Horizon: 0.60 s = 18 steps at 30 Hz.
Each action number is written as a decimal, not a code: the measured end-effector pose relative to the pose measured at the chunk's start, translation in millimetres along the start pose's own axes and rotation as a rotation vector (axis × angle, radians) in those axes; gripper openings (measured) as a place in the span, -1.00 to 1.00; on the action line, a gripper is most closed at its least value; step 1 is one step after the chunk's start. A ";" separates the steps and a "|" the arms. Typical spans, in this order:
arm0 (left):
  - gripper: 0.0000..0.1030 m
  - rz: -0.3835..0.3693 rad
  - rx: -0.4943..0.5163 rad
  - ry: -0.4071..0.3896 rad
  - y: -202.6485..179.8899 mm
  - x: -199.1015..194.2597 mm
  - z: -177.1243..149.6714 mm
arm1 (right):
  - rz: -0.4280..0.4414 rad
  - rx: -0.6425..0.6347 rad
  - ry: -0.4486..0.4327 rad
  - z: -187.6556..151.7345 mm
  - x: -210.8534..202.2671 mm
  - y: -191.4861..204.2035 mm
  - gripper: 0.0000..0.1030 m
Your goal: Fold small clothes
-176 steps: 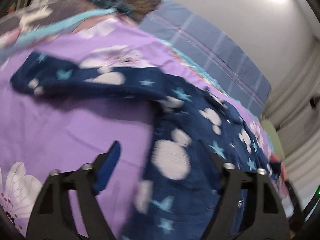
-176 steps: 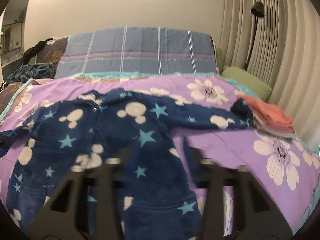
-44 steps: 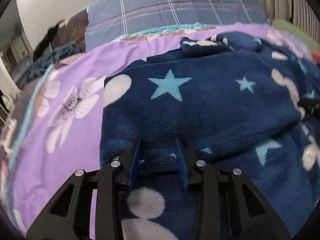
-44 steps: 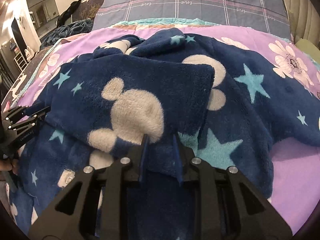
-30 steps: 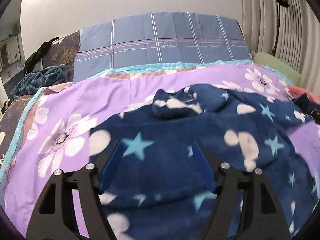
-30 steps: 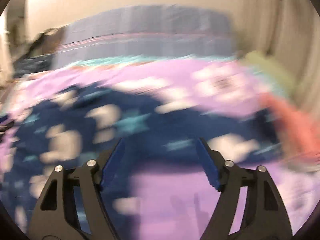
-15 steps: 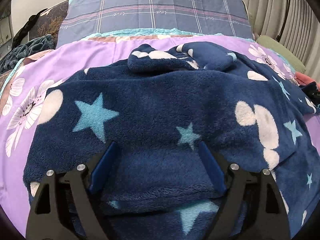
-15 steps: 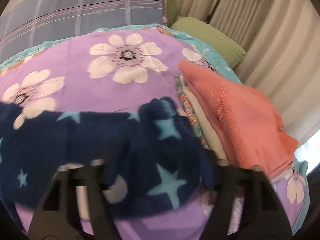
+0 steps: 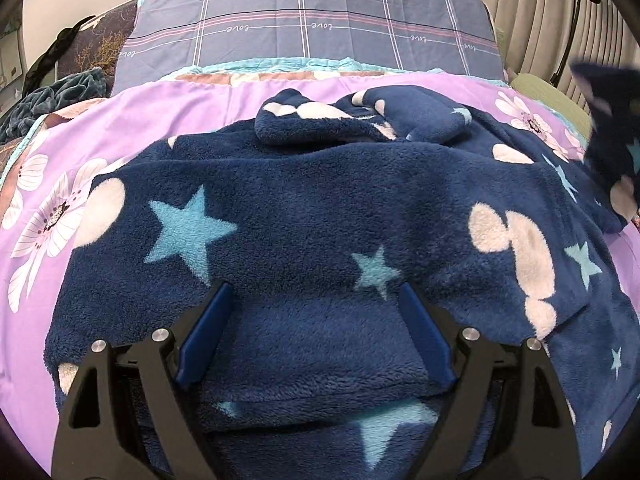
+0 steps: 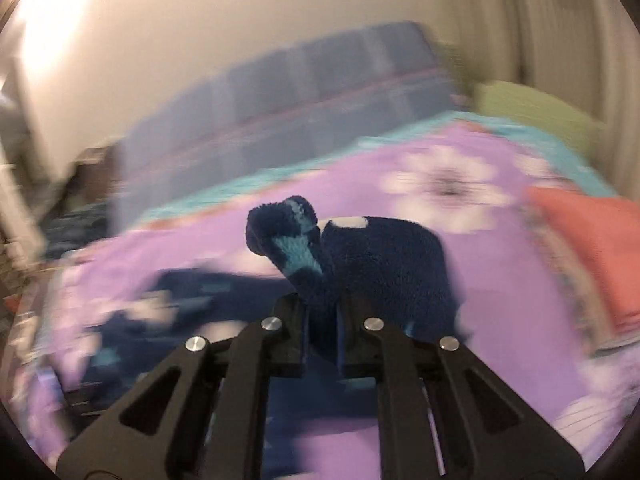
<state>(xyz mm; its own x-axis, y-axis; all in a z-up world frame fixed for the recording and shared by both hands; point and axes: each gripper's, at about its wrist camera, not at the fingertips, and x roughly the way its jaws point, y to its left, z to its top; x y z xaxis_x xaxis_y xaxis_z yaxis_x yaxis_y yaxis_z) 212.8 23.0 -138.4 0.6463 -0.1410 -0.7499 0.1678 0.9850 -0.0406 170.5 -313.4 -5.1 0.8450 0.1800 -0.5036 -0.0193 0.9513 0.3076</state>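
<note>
1. Since half a second ago, right gripper has clamped and lifted the navy star-print fleece garment's sleeve.
2. Left gripper, jaws wide, pins the fleece body on the purple floral bedspread.
3. Carry the sleeve toward nine o'clock, flat.
4. Only the right view shows folded orange clothes at three o'clock.

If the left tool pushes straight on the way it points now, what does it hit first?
Most likely the navy fleece garment: the left tool is open and angled down at the folded-over layer right in front of its fingers. Nothing else lies between them, though depth is hard to judge.
</note>
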 end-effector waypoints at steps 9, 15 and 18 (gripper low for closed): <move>0.68 -0.072 -0.042 -0.021 9.9 -4.5 1.1 | 0.135 -0.183 0.283 -113.5 66.8 105.5 -0.76; 0.59 -0.371 -0.149 -0.039 20.6 -24.1 3.1 | 0.129 -0.151 0.312 -146.8 78.0 93.9 -0.70; 0.59 -0.580 -0.227 0.001 13.8 -24.4 8.9 | 0.147 -0.140 0.305 -147.8 78.2 91.4 -0.70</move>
<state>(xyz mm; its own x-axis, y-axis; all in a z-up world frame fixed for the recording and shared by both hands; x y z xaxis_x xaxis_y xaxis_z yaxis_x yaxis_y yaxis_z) 205.9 39.1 -114.8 0.4973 -0.6592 -0.5641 0.3285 0.7448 -0.5808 155.8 -175.3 -135.8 0.6299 0.3634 -0.6865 -0.2190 0.9310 0.2919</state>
